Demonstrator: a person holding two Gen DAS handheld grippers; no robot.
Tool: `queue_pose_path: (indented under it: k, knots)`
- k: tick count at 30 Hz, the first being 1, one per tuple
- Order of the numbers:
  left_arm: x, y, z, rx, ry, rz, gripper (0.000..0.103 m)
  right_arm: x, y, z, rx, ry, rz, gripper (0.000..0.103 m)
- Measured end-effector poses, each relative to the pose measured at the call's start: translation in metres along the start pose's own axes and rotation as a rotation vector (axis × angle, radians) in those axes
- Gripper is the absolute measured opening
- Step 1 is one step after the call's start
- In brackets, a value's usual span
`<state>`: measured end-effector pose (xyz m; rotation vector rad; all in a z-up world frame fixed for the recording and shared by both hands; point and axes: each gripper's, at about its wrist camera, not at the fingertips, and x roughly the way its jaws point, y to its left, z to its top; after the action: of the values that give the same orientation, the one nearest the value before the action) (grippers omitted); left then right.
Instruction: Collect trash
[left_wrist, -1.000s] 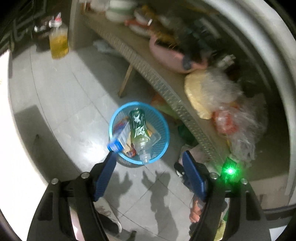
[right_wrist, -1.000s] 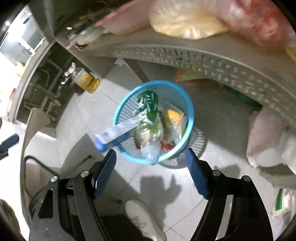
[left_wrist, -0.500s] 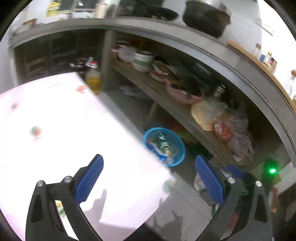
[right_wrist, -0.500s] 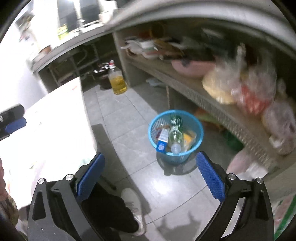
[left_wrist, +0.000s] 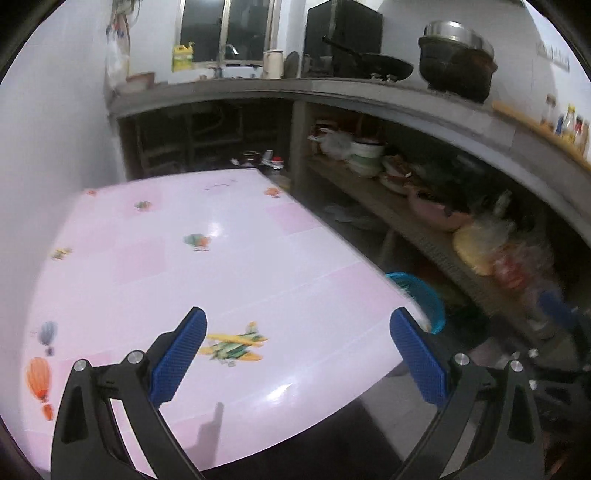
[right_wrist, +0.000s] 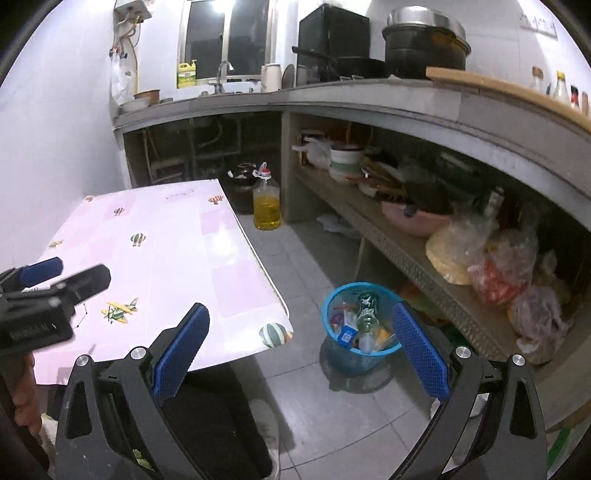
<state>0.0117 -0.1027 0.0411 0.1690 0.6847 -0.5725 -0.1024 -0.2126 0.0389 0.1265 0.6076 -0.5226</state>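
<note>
Right gripper (right_wrist: 299, 343) jaws wide, nothing between. One blue basket (right_wrist: 334, 354) on floor beyond table (right_wrist: 221, 258) corner, near right finger; holds one green bottle (right_wrist: 365, 314), perhaps three cartons. Left gripper (left_wrist: 297, 352) wide, empty, above table.

Left gripper (left_wrist: 297, 334): two black skeletal arms with triangular cut-outs; silver round screw heads at the joints; blue finger pads (left_wrist: 179, 356) with a fine dotted texture. Right gripper (right_wrist: 301, 332): identical build; black arms, silver screws, blue textured pads (right_wrist: 421, 354). Seen from the right wrist camera, the left gripper's body is a black block with a blue-tipped finger; dark trousers (right_wrist: 218, 417) and a pale shoe (right_wrist: 267, 430) below.
</note>
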Motion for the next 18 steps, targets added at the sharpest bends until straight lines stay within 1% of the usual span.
queue_pose_path:
  k: [3,5,7,9,12,18]
  knots:
    - [0.0,0.002,-0.007,0.035,0.028,0.067,0.097,0.004,0.008,-0.004,-0.032,0.03,-0.03,0.095]
    - [0.005,0.005,-0.013,0.052,0.069,0.119,0.097,0.007,0.013,-0.008,-0.049,0.062,-0.046,0.095]
    - [0.01,0.011,-0.018,0.043,0.11,0.155,0.097,0.01,0.016,-0.011,-0.062,0.085,-0.05,0.095]
    - [0.015,0.021,-0.023,0.005,0.147,0.18,0.097,0.01,0.018,-0.013,-0.067,0.099,-0.051,0.095]
    - [0.016,0.033,-0.027,-0.046,0.166,0.223,0.097,0.011,0.017,-0.014,-0.069,0.111,-0.047,0.095]
    - [0.014,0.041,-0.031,-0.074,0.167,0.29,0.097,0.013,0.016,-0.016,-0.06,0.13,-0.048,0.095]
